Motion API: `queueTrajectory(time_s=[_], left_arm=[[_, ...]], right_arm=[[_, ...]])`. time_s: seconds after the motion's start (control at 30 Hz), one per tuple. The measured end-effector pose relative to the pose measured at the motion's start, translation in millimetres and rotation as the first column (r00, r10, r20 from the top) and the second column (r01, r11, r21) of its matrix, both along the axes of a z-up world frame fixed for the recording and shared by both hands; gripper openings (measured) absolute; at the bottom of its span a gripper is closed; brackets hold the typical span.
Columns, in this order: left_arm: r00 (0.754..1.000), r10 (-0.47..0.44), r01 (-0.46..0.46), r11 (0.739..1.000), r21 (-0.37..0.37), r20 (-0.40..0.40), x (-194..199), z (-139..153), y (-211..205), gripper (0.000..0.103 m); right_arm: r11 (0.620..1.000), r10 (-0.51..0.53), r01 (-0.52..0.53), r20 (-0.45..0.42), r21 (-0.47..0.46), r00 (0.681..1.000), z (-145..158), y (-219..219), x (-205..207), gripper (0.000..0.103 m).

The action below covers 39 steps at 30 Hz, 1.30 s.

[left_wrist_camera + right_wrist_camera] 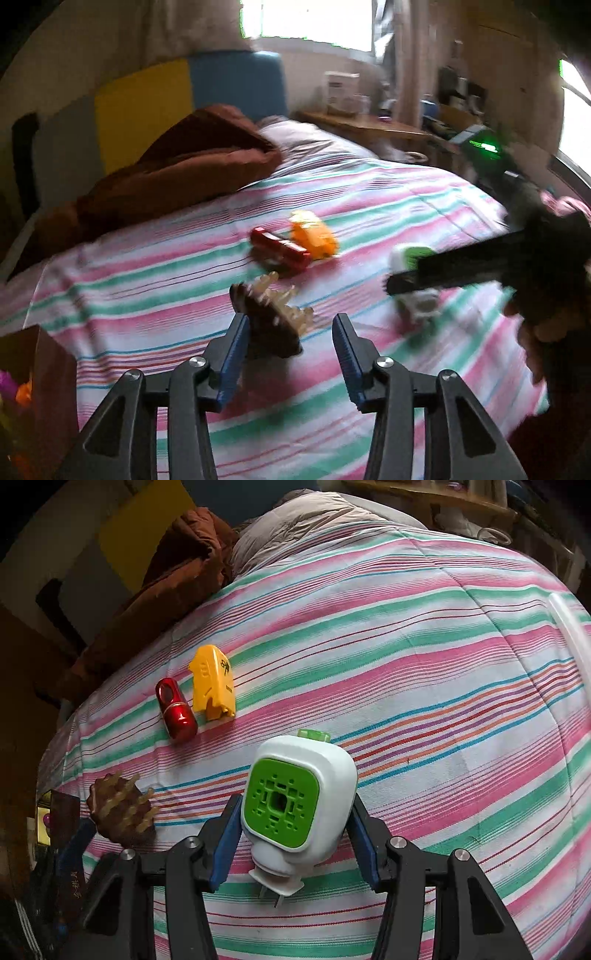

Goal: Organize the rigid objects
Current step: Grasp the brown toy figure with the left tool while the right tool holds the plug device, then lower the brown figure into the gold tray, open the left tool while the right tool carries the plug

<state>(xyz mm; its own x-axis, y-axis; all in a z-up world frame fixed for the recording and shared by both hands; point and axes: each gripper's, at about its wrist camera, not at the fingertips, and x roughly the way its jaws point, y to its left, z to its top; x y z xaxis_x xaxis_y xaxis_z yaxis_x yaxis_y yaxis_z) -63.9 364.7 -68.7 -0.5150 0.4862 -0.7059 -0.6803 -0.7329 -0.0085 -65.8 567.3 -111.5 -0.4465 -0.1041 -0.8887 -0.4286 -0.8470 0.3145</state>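
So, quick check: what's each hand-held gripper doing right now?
Left hand-held gripper: open, brown massage comb touching one pad only.
Right hand-held gripper: closed on the white-and-green plug-in device.

Glossy red metallic case (176,713), smooth plastic plug-in device (299,794), woven striped cloth bedspread (424,672).

Two wrist fisheyes, both low over the striped bedspread (424,672), tilted down along their own fingers

The left view looks across the bed toward the far window (314,22) and desk (373,127), with the brown comb (269,317) close at its fingers; the right view tips steeper and sits nearer the cover, the white-and-green plug-in (299,801) filling its foreground. Both share the bedspread, red case (175,712), yellow piece (214,683), comb, plug-in and the brown quilt (184,162) at the far left
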Motion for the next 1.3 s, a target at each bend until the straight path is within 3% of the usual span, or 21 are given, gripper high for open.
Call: queueTrajectory(time_s=[0.1,0.2,0.37,0.53,1.03,1.3], left_arm=[[0.998,0.064,-0.064,0.998,-0.025,0.025,-16,-6,4,0.058],[0.991,0.092,-0.089,0.995,-0.034,0.097,-30,-18,5,0.058],[0.993,0.099,-0.094,0.992,-0.082,0.064,-35,-31,9,0.059],[0.987,0.111,-0.114,0.993,0.011,0.118,-40,-34,-1,0.053],[0.993,0.103,-0.104,0.994,0.023,0.06,-1,-32,-25,0.053],[0.987,0.135,-0.141,0.988,0.061,0.092,13,-29,-52,0.053]], right_arm=[[1.0,0.0,0.0,0.0,0.0,1.0,1,1,1,0.056],[1.0,0.0,0.0,0.0,0.0,1.0,1,1,1,0.056],[1.0,-0.001,0.001,0.0,0.0,1.0,0,0,1,0.056],[1.0,0.004,-0.004,0.001,0.006,1.0,0,0,1,0.056],[0.998,0.029,-0.029,-0.001,0.063,1.0,-2,-9,2,0.055],[0.991,0.115,-0.113,-0.026,0.071,0.993,1,-28,-1,0.055]])
